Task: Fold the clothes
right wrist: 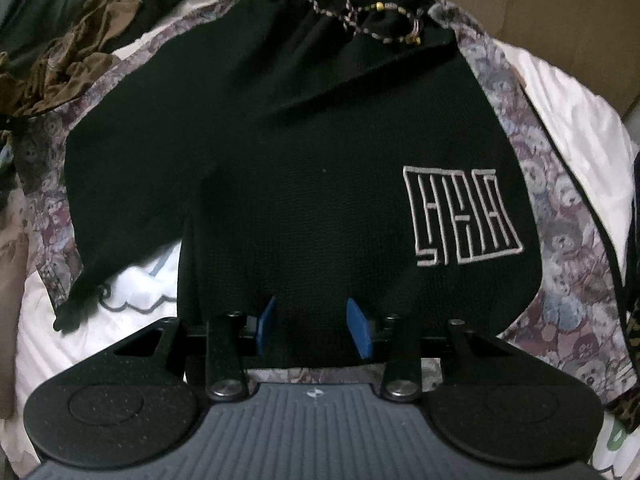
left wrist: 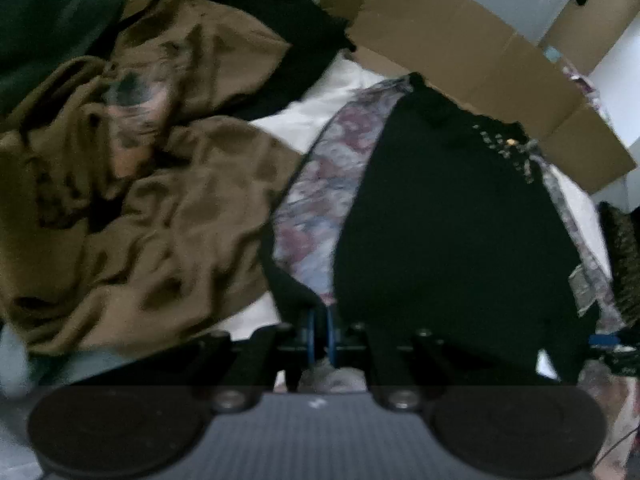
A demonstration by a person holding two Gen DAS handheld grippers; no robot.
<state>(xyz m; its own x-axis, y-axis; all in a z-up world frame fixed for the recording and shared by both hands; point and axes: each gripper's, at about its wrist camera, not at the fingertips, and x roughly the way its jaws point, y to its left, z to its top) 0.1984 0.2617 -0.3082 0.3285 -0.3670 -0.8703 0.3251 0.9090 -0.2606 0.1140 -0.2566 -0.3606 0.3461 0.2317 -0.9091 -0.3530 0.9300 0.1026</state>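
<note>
A black knit sweater (right wrist: pixel 304 152) with a grey embroidered logo (right wrist: pixel 460 216) lies spread on a floral cloth (right wrist: pixel 560 240); it also shows in the left wrist view (left wrist: pixel 440 220). My right gripper (right wrist: pixel 312 326) hovers at the sweater's near hem, its blue fingers (right wrist: pixel 358 328) apart with the hem lying between them, not pinched. My left gripper (left wrist: pixel 320 332) is shut on a black strip of fabric (left wrist: pixel 288 284) that runs along the left edge of the floral cloth (left wrist: pixel 312 200). One sleeve (right wrist: pixel 80 280) trails onto the white bedding.
A crumpled brown garment (left wrist: pixel 140 200) lies to the left on white bedding (left wrist: pixel 328 104). A cardboard box (left wrist: pixel 480 56) stands behind the sweater. Dark green fabric (left wrist: pixel 48 12) fills the far left corner.
</note>
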